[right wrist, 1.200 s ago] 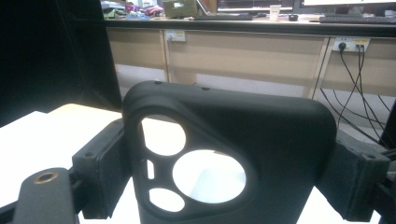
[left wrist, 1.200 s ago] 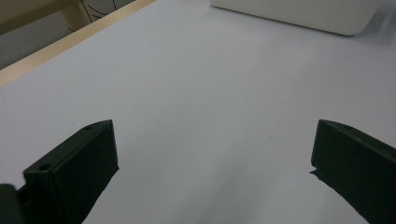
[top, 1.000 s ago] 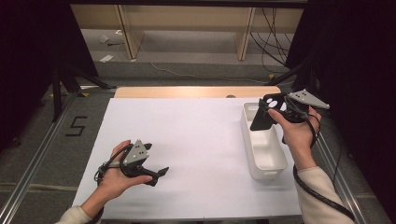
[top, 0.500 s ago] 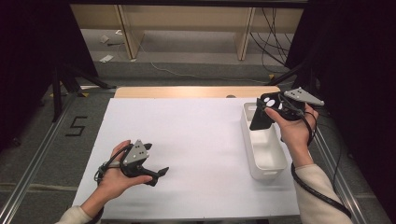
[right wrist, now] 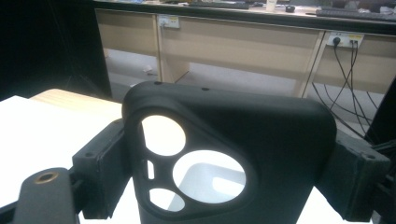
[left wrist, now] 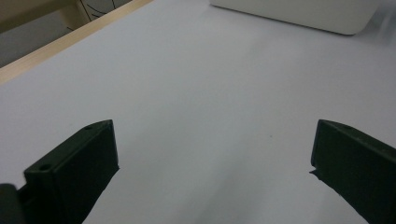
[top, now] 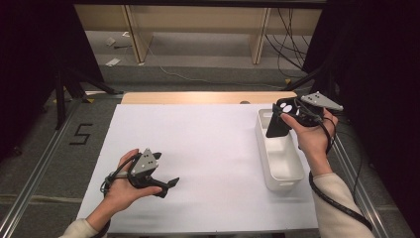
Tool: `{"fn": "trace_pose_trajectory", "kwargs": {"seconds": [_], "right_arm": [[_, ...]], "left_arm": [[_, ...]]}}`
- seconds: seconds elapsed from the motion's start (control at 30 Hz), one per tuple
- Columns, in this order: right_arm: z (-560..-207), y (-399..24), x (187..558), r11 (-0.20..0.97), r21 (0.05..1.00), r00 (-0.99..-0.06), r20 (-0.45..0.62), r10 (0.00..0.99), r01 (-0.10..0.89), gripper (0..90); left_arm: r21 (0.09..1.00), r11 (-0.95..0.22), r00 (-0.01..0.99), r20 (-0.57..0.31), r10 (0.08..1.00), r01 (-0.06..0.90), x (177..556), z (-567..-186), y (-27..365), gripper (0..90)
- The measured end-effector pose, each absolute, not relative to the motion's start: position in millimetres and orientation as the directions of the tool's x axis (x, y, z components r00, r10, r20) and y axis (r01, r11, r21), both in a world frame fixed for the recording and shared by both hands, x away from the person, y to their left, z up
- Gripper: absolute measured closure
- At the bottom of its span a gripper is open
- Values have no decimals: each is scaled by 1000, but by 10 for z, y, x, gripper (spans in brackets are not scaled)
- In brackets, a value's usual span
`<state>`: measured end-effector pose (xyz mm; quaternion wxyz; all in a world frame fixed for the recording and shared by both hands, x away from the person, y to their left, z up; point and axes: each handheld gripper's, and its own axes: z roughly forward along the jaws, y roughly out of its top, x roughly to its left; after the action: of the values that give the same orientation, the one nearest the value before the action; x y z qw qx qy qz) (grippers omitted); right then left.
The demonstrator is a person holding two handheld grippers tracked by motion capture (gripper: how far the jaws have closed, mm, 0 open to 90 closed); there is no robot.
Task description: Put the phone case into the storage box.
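My right gripper [top: 286, 113] is held up over the far end of a white bin [top: 292, 179] on the right side of the table. It is shut on a black phone case [top: 276, 126] with round camera cut-outs, which hangs down toward the bin. In the right gripper view the case [right wrist: 280, 135] stands between both jaws, and the bin [right wrist: 210, 179] shows through its holes. My left gripper [top: 168, 186] rests low on the white table sheet at the near left. It is open, and in the left gripper view [left wrist: 215, 144] there is only bare sheet between its jaws.
The white sheet [top: 208, 144] covers the table, with a wooden strip [top: 198, 97] along its far edge. Metal rails run along both sides. The bin's side [left wrist: 299, 11] lies far ahead of the left gripper. Desks and cables stand beyond the table.
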<state>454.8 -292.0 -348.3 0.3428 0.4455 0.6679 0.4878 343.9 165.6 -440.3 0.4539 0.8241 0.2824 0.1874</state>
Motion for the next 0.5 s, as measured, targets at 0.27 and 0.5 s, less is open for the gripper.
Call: {"fn": "trace_pose_trajectory", "kwargs": {"seconds": [0.27, 0.5], "right_arm": [[-3489, -2914, 4575, 128, 956, -371, -22, 928, 264, 161], [-3490, -2908, 4598, 130, 955, -372, -22, 928, 268, 161]], "left_arm": [[853, -430, 770, 54, 636, 295, 3440, -4404, 1656, 1], [854, -428, 770, 52, 636, 296, 3443, -4406, 1657, 1]]}}
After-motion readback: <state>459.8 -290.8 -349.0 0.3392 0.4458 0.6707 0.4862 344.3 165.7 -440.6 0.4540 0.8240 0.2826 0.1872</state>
